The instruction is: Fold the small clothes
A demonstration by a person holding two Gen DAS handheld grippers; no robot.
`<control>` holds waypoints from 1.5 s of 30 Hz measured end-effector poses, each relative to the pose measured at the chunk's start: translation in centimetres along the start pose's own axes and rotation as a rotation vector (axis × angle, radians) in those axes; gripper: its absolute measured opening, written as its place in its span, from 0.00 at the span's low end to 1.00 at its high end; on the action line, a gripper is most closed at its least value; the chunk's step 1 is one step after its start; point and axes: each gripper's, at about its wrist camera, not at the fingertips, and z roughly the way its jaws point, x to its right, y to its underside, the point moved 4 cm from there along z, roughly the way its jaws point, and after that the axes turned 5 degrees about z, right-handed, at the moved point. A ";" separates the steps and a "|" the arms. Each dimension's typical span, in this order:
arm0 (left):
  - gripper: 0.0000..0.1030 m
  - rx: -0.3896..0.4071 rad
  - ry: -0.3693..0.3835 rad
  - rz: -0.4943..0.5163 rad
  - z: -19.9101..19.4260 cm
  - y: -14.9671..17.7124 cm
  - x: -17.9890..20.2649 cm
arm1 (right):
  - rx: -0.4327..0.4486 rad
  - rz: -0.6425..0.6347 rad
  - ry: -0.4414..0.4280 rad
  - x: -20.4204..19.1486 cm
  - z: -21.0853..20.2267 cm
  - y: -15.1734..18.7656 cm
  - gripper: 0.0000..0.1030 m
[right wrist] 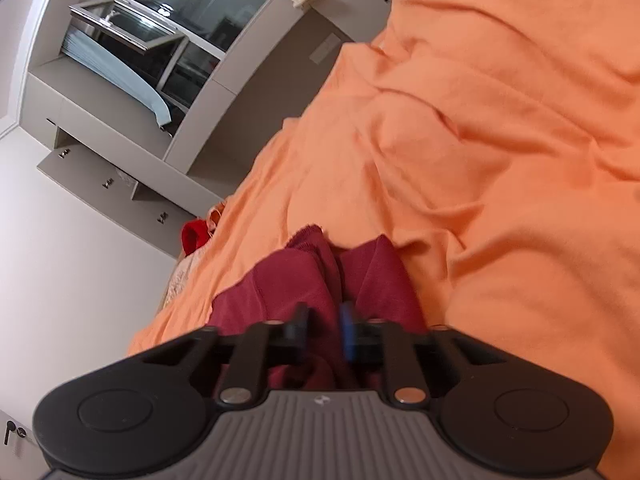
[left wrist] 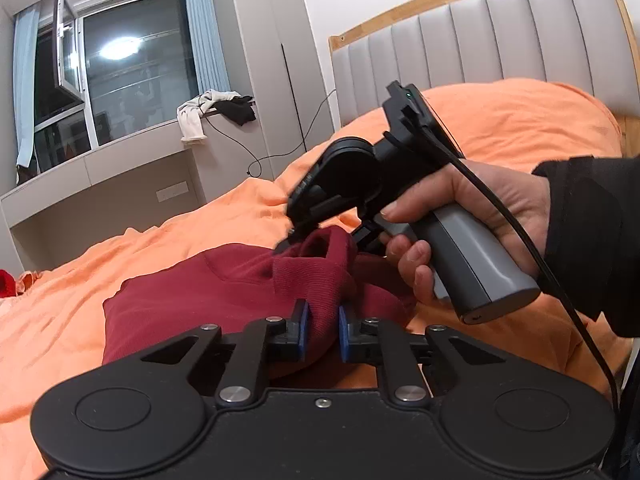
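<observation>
Both grippers are pinching the maroon knit garment (left wrist: 168,300) on the orange bedspread (left wrist: 60,320), the left gripper (left wrist: 322,330) gripping a ribbed fold between its pads and the right gripper (right wrist: 326,330) gripping bunched cloth just ahead, so folding is only beginning with 0 folds visibly completed.

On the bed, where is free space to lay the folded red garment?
The orange sheet is bare left of the maroon garment, toward the window side, and beyond it toward the headboard. It is crowded at the garment's near edge, where left tool and right tool grip it.
</observation>
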 end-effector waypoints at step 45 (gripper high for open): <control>0.99 -0.017 -0.034 -0.348 -1.3 -1.7 -8.5 | 0.108 -0.535 0.278 1.7 -8.5 4.2 1.00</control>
